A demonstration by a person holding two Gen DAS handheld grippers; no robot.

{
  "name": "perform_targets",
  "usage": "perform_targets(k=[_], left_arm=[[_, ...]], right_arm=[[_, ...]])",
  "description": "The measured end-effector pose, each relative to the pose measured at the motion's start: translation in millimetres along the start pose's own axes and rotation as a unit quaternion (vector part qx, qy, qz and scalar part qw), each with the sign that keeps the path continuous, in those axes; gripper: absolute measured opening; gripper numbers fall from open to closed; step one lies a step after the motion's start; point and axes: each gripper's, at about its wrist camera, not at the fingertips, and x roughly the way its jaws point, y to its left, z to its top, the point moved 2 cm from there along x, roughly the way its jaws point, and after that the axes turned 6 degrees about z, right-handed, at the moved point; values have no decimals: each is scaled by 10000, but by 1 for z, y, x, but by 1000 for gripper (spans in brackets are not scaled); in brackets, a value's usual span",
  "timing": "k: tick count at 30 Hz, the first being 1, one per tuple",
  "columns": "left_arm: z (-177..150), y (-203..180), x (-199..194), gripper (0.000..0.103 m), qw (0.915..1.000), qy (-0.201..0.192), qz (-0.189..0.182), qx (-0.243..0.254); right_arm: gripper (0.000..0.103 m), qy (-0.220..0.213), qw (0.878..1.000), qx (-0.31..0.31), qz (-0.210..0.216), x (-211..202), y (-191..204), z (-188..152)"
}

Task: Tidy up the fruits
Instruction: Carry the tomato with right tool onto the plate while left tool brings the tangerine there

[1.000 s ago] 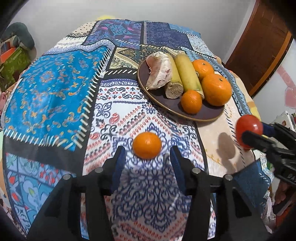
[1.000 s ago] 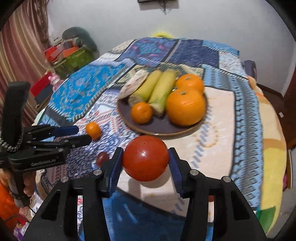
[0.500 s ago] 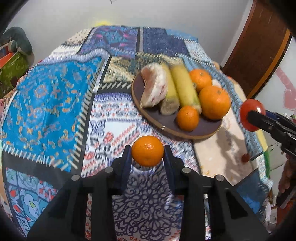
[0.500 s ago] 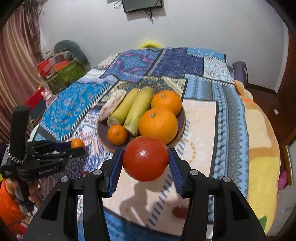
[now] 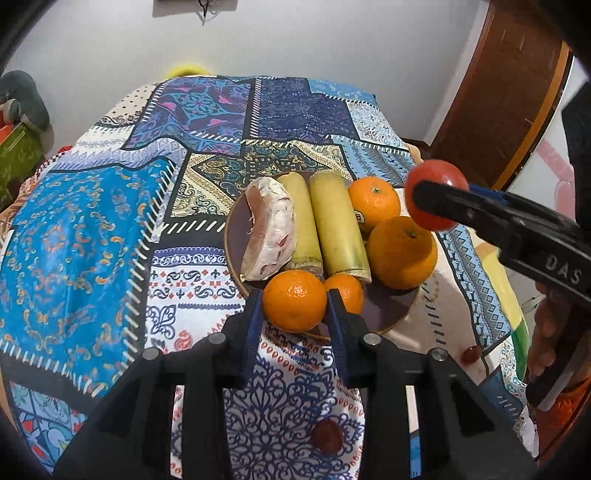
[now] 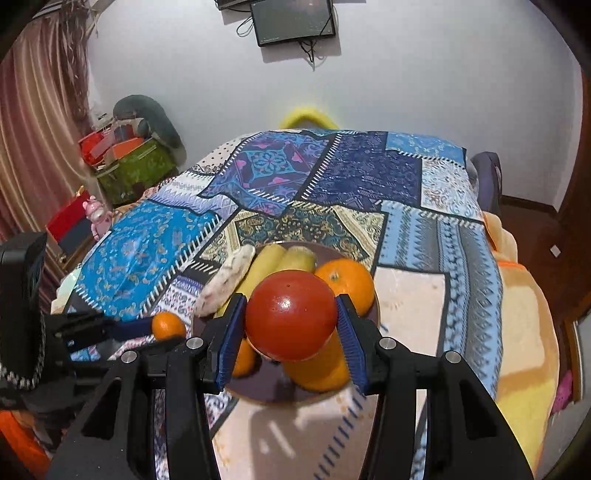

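Left wrist view, nearest first: the left gripper (image 5: 295, 301) reaches forward and slightly downward over the patterned cloth (image 5: 85, 236), its jaws clamped on a small mandarin (image 5: 294, 300) held off the surface at the near rim of the dark plate (image 5: 388, 314). Under the gripper's body, a small dark red fruit (image 5: 326, 435) lies on the cloth, and a second small red fruit (image 5: 471, 353) sits near the cloth's right edge. Just past the held mandarin, on the plate, are another small mandarin (image 5: 347, 291), a large orange (image 5: 400, 251), two yellow-green banana-like pieces (image 5: 338, 229) side by side, a pale pink pomelo wedge (image 5: 271, 230) at the left, and a farther orange (image 5: 373, 201). At the right, the right gripper (image 5: 436, 195) comes in from the side, held by a hand (image 5: 550, 332), and is closed on a red tomato (image 5: 441, 176) raised above the plate's right side.

Right wrist view: the right gripper (image 6: 291, 317) points forward and down, its blue-padded fingers (image 6: 231, 332) pressed against both sides of the tomato (image 6: 291, 314), which hangs over the near part of the plate (image 6: 258, 387). Behind it lie the oranges and banana-like pieces. To the left, the left gripper (image 6: 162, 328) carries its mandarin (image 6: 168, 325) beside the plate's rim. Farther off, a monitor (image 6: 293, 20) hangs on the white wall.
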Motion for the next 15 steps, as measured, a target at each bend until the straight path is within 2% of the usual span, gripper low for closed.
perform_targets(k=[15], left_arm=[[2,1,24,34,9998,202,-7,0]], right_arm=[[46,189,9998,-2,-74,41,-10,2]])
